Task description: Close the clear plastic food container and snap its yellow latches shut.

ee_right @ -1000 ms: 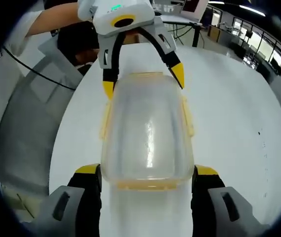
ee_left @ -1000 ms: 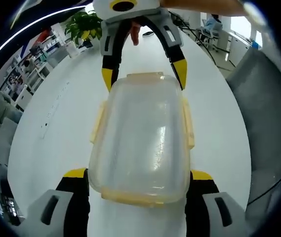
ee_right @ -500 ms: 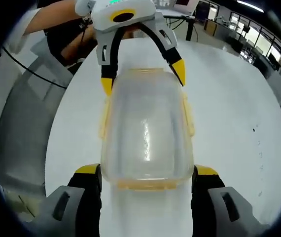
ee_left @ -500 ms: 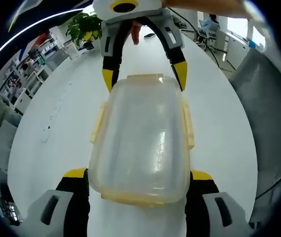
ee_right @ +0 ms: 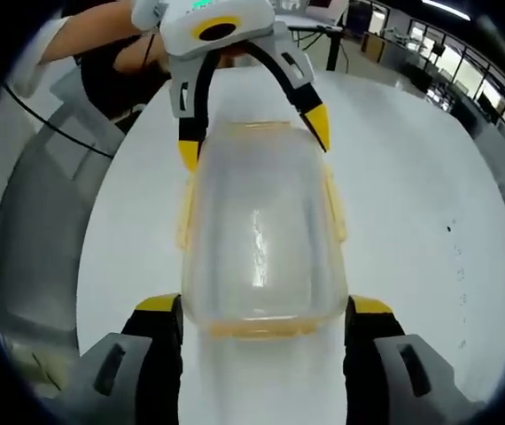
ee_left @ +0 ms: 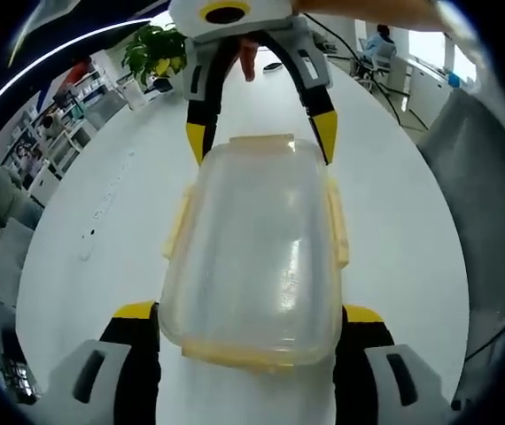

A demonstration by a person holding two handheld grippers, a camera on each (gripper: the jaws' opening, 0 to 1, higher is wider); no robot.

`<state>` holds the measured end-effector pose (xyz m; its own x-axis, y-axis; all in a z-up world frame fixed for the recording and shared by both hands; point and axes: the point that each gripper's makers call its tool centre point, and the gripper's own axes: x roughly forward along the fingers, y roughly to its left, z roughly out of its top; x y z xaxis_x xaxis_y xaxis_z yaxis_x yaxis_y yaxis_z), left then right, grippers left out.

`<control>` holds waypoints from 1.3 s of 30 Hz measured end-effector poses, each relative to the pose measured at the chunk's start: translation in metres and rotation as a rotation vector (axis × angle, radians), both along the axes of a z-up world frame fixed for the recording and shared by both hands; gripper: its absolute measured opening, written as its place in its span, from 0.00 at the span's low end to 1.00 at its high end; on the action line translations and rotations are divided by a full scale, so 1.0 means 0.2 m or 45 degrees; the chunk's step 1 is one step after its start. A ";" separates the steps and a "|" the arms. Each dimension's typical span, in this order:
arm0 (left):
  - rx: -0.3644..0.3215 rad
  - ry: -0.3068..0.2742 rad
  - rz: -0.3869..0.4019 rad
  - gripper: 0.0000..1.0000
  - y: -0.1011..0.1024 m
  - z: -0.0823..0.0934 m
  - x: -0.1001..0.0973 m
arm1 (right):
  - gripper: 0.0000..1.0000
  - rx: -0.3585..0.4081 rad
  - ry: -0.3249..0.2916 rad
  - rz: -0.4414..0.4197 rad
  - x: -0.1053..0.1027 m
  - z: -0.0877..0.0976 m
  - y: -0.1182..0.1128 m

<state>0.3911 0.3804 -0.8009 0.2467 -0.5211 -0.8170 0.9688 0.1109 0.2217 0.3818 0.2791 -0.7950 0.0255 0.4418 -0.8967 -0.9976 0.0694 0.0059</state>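
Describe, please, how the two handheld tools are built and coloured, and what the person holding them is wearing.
Each tool has two black jaws tipped in yellow, set in light grey housings with dark slots. The opposite tool's white body carries a yellow ring. The person wears a white sleeve.

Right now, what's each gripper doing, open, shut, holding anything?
Left gripper: open, jaws straddling one end of the clear container.
Right gripper: open, jaws straddling the opposite end.

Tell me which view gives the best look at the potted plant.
The left gripper view: the potted plant stands at the table's far edge, green leaves clear. In the right gripper view a person's sleeve and distant desks lie beyond the container.
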 end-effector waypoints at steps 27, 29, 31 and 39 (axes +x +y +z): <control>-0.547 -0.189 0.399 0.99 0.15 0.53 -0.29 | 0.98 0.456 -0.292 -0.383 -0.15 0.51 -0.03; -0.564 -0.201 0.406 0.99 0.19 0.55 -0.35 | 0.97 0.504 -0.339 -0.418 -0.18 0.56 -0.04; -0.583 -0.237 0.431 0.99 0.23 0.58 -0.39 | 0.95 0.563 -0.396 -0.463 -0.22 0.61 -0.06; -0.671 -0.328 0.577 0.99 0.39 0.64 -0.60 | 0.96 0.726 -0.447 -0.601 -0.46 0.69 -0.15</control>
